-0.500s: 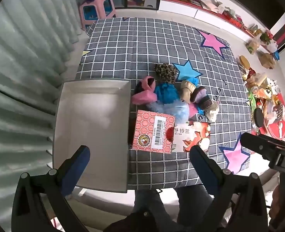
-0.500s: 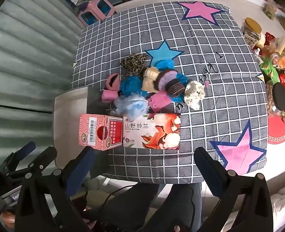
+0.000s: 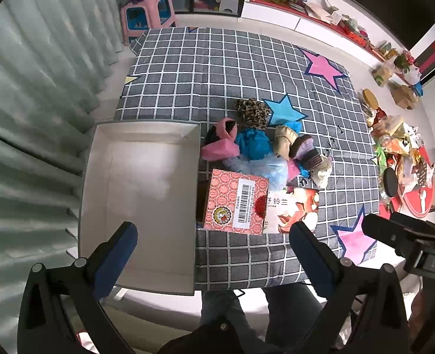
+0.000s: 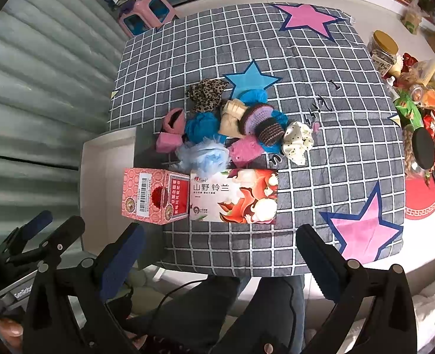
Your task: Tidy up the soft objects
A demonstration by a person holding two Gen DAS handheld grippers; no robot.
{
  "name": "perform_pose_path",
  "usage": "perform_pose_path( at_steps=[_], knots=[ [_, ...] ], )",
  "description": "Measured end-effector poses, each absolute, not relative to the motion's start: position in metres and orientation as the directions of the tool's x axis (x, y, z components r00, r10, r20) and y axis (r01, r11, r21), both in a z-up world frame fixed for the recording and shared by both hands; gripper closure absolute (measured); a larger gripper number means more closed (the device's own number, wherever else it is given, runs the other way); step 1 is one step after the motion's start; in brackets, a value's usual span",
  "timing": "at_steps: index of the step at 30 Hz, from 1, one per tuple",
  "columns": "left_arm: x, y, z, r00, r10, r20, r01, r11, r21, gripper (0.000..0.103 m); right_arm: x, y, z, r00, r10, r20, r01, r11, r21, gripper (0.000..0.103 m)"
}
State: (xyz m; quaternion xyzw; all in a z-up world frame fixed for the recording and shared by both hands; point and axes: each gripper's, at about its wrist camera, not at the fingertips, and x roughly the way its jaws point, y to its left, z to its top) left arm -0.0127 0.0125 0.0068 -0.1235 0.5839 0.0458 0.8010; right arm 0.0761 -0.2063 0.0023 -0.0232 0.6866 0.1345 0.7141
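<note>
a heap of soft objects (image 4: 232, 126) is seen at the centre of the right wrist frame, on the checked bench (image 4: 320, 67), well above the right gripper (image 4: 217, 262), whose fingers are spread wide and empty. the left gripper (image 3: 214, 259), equally spread, is held over the white tray (image 3: 99, 177) at lower left; the heap's long axis runs left to right.
</note>
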Motion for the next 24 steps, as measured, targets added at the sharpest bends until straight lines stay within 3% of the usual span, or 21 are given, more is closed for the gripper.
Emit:
perform_pose_path(
  at_steps=[4, 13, 24],
  knots=[
    [-0.011, 0.013, 0.006, 0.243, -0.014, -0.97, -0.232, 0.97, -0.072, 0.0, 0.077, -0.201, 0.002, 0.012, 0.146, -0.989, -0.236, 0.962, 0.139, 0.0],
    [-0.01, 0.013, -0.007, 0.257, 0.02, -0.966, -0.262, 0.964, -0.05, 0.0, 0.087, -0.201, -0.008, 0.01, 0.103, -0.995, -0.253, 0.963, 0.097, 0.0],
    [0.02, 0.0, -0.021, 0.229, 0.002, -0.973, -0.278, 0.958, -0.064, 0.0, 0.115, -0.212, -0.033, -0.08, 0.158, -0.984, -0.263, 0.949, 0.174, 0.0]
  ],
)
